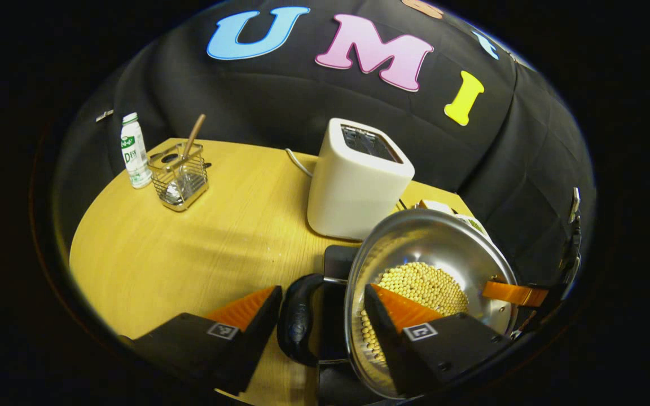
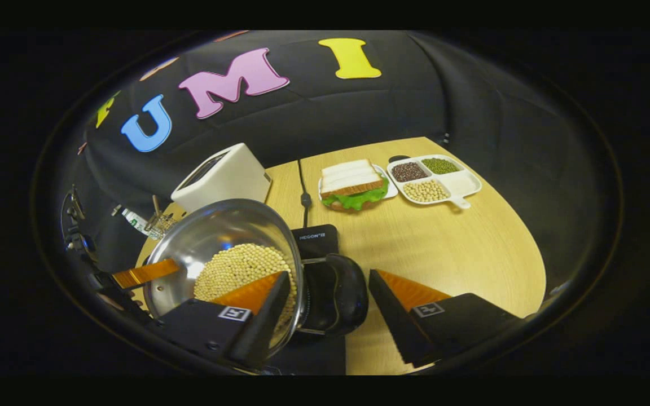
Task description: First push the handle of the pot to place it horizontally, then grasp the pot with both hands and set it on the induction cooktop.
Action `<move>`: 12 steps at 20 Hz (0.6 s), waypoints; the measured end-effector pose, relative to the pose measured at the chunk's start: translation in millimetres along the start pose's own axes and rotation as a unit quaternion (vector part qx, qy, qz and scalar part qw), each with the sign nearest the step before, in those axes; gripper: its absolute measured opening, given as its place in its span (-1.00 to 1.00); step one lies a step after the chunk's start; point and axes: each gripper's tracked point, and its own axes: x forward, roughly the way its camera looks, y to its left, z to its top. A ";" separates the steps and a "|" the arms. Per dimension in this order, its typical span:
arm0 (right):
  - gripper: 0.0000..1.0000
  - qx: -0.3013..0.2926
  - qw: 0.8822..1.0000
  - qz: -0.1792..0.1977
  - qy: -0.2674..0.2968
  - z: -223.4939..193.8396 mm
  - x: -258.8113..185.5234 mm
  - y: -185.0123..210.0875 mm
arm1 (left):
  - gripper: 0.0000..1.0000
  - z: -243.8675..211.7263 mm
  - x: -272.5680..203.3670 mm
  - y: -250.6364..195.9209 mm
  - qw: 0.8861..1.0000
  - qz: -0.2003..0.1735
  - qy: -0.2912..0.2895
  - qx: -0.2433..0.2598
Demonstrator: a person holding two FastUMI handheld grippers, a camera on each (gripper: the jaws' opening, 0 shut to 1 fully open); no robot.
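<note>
My left tongs (image 1: 316, 316) and right tongs (image 2: 328, 301) stand released astride the pot's handles at lower frame; the soybean-filled pot (image 1: 443, 248) could tip if one side clenches early.

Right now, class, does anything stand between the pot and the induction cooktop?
Nothing visible does. The pot of beans sits directly over the black cooktop; each gripper straddles a handle. The toaster stands behind, apart.

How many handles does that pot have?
2 that I can see: a black handle on the pot's left side, another black handle on its right. Each sits between open jaws.
</note>
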 end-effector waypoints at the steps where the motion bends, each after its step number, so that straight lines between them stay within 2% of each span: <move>1: 0.86 -0.004 1.000 0.002 -0.008 2.5 -6.4 0.7 | 0.94 6.8 -6.9 0.6 1.000 0.008 -0.010 -0.002; 2: 0.89 -0.011 1.000 0.003 -0.020 7.1 -16.2 -0.1 | 0.93 15.6 -17.5 -0.7 1.000 0.014 -0.022 -0.002; 3: 1.00 -0.022 0.999 -0.003 -0.036 12.1 -25.0 -3.4 | 0.92 22.6 -28.3 -3.1 0.999 0.017 -0.034 -0.002; 8: 0.98 -0.064 0.991 -0.025 -0.113 36.9 -93.7 -12.9 | 0.91 66.4 -100.4 -21.0 0.993 0.032 -0.104 0.044; 12: 0.98 -0.091 0.978 -0.042 -0.181 57.8 -156.1 -16.1 | 0.91 95.2 -181.4 -40.7 0.977 0.042 -0.188 0.094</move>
